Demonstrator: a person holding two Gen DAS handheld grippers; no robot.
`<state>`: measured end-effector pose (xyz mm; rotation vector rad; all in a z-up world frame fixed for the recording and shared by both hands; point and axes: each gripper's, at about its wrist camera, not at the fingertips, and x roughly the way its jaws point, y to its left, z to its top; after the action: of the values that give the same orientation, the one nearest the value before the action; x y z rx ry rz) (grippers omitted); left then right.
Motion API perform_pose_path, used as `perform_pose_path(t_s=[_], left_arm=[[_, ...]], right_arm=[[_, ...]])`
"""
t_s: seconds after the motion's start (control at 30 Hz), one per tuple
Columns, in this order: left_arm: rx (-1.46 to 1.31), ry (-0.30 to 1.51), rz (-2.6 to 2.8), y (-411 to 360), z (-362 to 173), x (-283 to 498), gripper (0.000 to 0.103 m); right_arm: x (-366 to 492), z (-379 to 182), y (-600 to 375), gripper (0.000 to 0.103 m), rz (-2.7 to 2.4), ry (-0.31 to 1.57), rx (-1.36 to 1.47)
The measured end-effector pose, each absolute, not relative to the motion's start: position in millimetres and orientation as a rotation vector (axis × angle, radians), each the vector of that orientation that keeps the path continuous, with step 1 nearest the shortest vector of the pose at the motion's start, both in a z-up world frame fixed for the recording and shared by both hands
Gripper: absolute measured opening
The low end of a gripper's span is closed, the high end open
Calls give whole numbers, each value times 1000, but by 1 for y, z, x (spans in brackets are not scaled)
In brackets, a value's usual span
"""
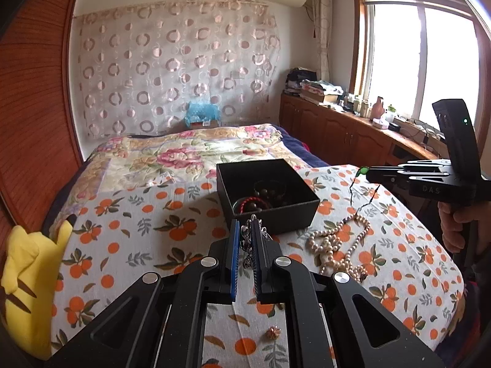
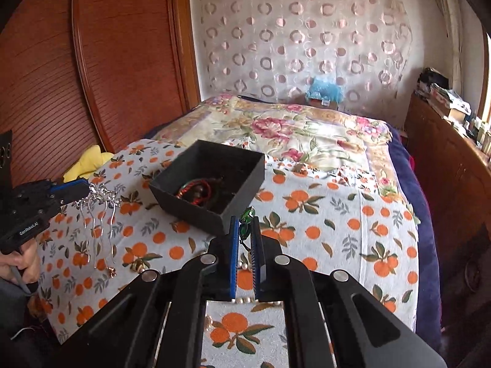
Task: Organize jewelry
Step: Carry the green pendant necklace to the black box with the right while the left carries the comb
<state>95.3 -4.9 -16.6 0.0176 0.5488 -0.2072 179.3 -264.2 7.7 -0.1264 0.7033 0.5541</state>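
Left tool (image 1: 244, 230) grips silver hairpin (image 2: 98, 197) | right tool (image 2: 244, 224) grips green pendant (image 2: 247, 214) — probably | orange-print cloth (image 1: 153, 214)

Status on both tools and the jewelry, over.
Left tool shut on silver hair comb. Right tool shut on green pendant. Black box open, path unobstructed.

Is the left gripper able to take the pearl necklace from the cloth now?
Probably not yet: the left gripper is shut on the silver hair comb. The pearl necklace lies uncovered just to its right.
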Motion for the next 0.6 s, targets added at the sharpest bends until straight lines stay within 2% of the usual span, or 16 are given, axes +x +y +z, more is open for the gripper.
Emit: perform_pose_path(t_s=[0.6], left_arm=[[49,499,-159,-8,14,147,7]], right_arm=[[240,15,-194,9,641,714,-89]])
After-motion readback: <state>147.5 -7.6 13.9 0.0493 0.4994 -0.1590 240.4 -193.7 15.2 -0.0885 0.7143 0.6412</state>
